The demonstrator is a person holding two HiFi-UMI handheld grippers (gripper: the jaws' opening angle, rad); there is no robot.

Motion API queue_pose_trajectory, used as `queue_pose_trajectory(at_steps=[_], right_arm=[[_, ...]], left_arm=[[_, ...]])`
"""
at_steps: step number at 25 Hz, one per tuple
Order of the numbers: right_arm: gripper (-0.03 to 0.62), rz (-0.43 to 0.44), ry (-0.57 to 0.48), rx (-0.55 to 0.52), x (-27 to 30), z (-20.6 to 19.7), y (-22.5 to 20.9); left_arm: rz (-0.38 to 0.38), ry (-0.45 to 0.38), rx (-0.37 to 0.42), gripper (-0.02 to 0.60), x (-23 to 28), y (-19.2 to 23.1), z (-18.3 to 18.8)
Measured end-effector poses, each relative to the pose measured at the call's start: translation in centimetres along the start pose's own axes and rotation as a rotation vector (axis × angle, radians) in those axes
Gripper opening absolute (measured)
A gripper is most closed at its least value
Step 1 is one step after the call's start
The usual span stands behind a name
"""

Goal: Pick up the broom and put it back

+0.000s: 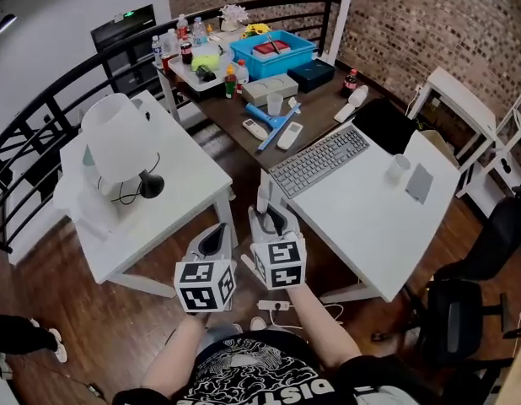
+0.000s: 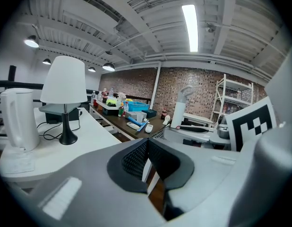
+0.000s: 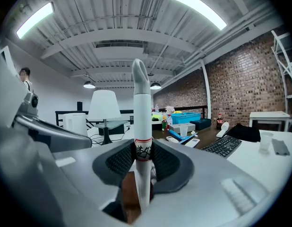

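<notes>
The right tool [image 3: 142, 160] grips the broom handle [image 3: 141, 103] upright between the left table [image 1: 186, 186] and the right table [image 1: 362, 213], the left tool [image 2: 147, 149] is closed and empty; I would keep the handle vertical and lower it slowly.

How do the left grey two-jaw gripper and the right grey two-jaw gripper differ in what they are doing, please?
The right gripper is closed on the white tubular broom handle, which stands upright between its jaws; the left gripper has its jaws together on nothing. In the head view, the right gripper sits slightly further forward than the left gripper. Both are grey and carry a black-and-white marker cube.
</notes>
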State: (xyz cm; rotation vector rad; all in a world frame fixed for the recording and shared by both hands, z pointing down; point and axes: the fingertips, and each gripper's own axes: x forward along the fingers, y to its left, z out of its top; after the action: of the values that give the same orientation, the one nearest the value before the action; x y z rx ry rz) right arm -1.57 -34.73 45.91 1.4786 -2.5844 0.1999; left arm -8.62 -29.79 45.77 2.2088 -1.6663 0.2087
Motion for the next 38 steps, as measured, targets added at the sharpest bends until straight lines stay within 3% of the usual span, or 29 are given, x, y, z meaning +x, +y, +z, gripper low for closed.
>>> queue_pose_trajectory(at_steps=[15, 32, 38], right_arm=[[0.097, -0.096, 0.105, 0.050, 2.2, -5.6, -6.0], [0.097, -0.135, 0.231, 0.069, 4.5, -11.1, -10.5], [0.097, -0.128, 0.231, 0.053, 5.1, -11.2, -10.8]], left_arm=[[-0.023, 0.049, 0.008, 0.005, 2.5, -1.2, -1.1], [-0.060, 0.084, 0.032, 0.005, 5.3, -2.5, -1.4], [-0.064, 0.089, 0.032, 0.005, 6.0, -2.6, -1.5]])
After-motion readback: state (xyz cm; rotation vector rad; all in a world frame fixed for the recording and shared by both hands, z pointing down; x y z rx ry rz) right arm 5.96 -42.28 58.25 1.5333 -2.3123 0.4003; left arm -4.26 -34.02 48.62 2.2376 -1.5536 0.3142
